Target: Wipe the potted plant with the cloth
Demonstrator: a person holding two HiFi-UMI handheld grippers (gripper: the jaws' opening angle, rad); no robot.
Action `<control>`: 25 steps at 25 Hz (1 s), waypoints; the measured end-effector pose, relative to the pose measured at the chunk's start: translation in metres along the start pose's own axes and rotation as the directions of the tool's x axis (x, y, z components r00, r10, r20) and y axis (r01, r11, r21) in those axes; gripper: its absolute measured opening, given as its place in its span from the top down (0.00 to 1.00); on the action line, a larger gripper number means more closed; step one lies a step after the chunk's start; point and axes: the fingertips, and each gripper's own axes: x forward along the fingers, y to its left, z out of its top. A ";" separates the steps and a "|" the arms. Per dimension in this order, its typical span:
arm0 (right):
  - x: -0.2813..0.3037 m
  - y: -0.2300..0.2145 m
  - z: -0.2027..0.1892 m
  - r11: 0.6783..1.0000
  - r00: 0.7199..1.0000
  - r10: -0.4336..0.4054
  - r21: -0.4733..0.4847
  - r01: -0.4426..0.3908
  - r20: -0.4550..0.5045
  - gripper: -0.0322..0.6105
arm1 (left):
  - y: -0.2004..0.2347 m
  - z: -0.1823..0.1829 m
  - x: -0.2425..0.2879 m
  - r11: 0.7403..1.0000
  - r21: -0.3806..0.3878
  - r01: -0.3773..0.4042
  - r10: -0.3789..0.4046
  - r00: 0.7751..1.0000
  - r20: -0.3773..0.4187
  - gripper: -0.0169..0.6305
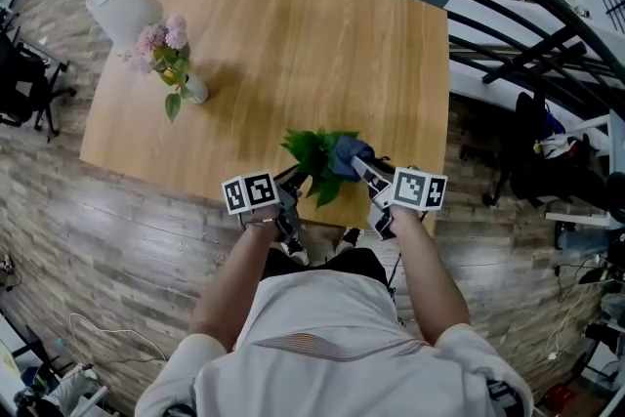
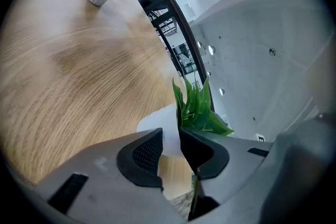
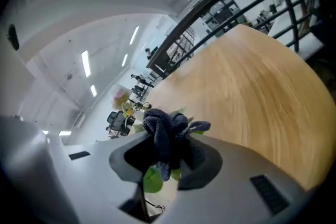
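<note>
The potted plant (image 1: 314, 154), green leaves in a white pot (image 2: 160, 124), stands at the table's near edge. My right gripper (image 1: 367, 175) is shut on a bunched dark blue cloth (image 1: 349, 155), which rests against the leaves on the plant's right side. In the right gripper view the cloth (image 3: 169, 136) fills the jaws, with a green leaf (image 3: 151, 181) under it. My left gripper (image 1: 287, 190) is at the plant's lower left. Its jaws stand a narrow gap apart, and a leaf (image 2: 201, 110) lies edge-on along the right jaw, with the pot behind the gap.
A white vase of pink flowers (image 1: 188, 85) and a white cylinder (image 1: 121, 3) stand at the far left of the wooden table (image 1: 322, 54). Black railings (image 1: 508, 24) run on the right. Office chairs stand on the plank floor.
</note>
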 end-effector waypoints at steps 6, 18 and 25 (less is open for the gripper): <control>-0.034 -0.052 -0.008 0.988 0.987 -0.155 0.031 0.154 0.038 0.71 | 0.000 0.001 -0.001 1.000 0.024 -0.006 0.006 1.000 0.006 0.81; 0.009 0.064 0.065 0.973 0.981 0.173 -0.172 -0.155 0.091 0.71 | -0.002 0.001 0.000 0.997 0.067 -0.028 0.027 1.000 0.011 0.81; 0.036 -0.013 0.051 0.987 0.996 -0.092 -0.128 0.092 0.006 0.71 | -0.003 -0.001 0.002 0.998 0.060 -0.025 0.023 0.999 0.024 0.81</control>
